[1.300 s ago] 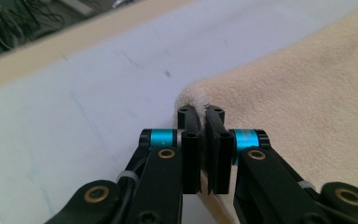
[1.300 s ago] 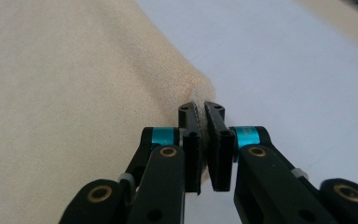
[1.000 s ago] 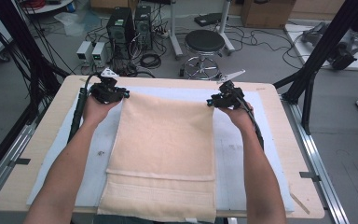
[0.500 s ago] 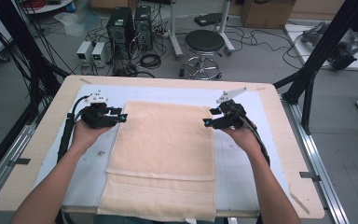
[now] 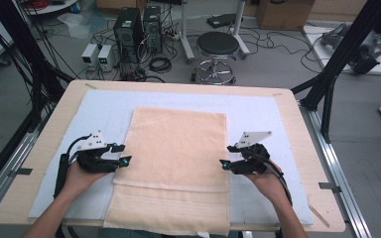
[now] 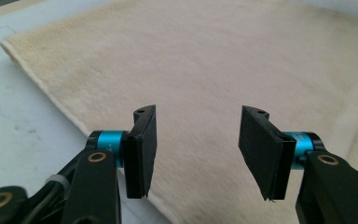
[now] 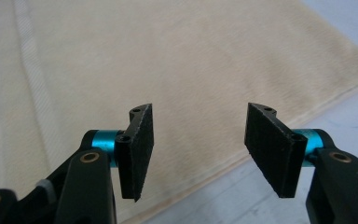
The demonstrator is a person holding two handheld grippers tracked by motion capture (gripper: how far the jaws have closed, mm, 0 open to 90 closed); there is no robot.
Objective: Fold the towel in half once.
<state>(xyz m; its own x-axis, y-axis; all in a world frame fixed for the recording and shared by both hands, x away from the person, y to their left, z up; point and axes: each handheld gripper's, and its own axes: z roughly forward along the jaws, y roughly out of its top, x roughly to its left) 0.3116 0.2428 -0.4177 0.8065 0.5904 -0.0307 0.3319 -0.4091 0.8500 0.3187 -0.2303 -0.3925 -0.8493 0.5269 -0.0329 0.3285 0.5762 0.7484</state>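
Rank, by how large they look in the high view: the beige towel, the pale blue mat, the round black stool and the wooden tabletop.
1. Wooden tabletop
2. Pale blue mat
3. Beige towel
4. Round black stool; it stands farther from the camera, so it looks smaller than it really is.

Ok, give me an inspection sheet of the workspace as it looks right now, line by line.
Surface: wooden table with a pale blue mat on it.
Job's things: beige towel lying flat, near end hanging over the table's front edge.
Clutter: nothing seen.
Grippers: left gripper and right gripper open, one at each side edge of the towel.
Cables: one trails from each gripper; loose wires on the floor.
Surroundings: stool, computer towers.
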